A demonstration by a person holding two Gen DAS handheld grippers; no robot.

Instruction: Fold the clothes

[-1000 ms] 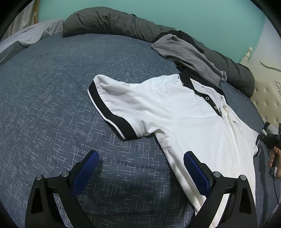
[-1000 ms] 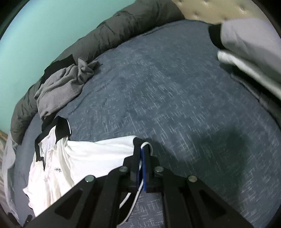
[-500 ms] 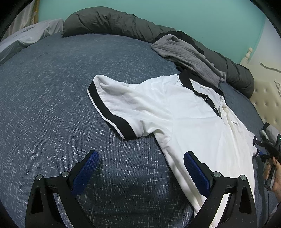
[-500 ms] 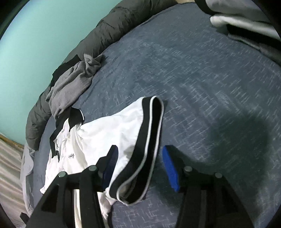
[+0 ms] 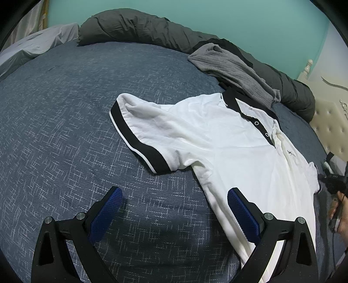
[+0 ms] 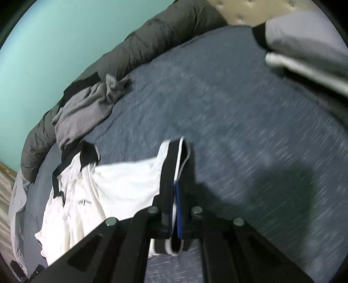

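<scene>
**Gripping 1 sleeve of a white polo shirt on the bed**

Covering nearly all of both views, the bed [image 5: 65, 122] wears a dark blue cover with a pale crosshatch pattern. Along the far edge of the bed, against the teal wall [image 5: 217, 19], runs a long rolled dark grey duvet [image 5: 134, 28]. At the right end of the bed stands a cream padded headboard [image 5: 328, 128], and near it in the right wrist view lies a stack of pale folded clothes [image 6: 304, 50], blurred.

The white polo shirt [image 5: 228, 148], with black collar and black sleeve bands, lies face up on the bed, its collar pointing toward the duvet. A crumpled grey garment [image 5: 228, 67] rests on the bed's far edge, overlapping the duvet and touching the shirt's collar.

The left gripper [image 5: 174, 209] hangs above the bed with its 2 blue pads set wide and nothing between them; 1 pad is over bare cover, the other over the shirt's side edge, below the spread-out sleeve [image 5: 139, 135].

The right gripper [image 6: 176, 196] has just been closing, and its pads now pinch the black band of the other sleeve [image 6: 174, 159], lifted slightly off the bed. Part of a hand [image 5: 339, 209] holding that gripper shows at the bed's right edge.
</scene>
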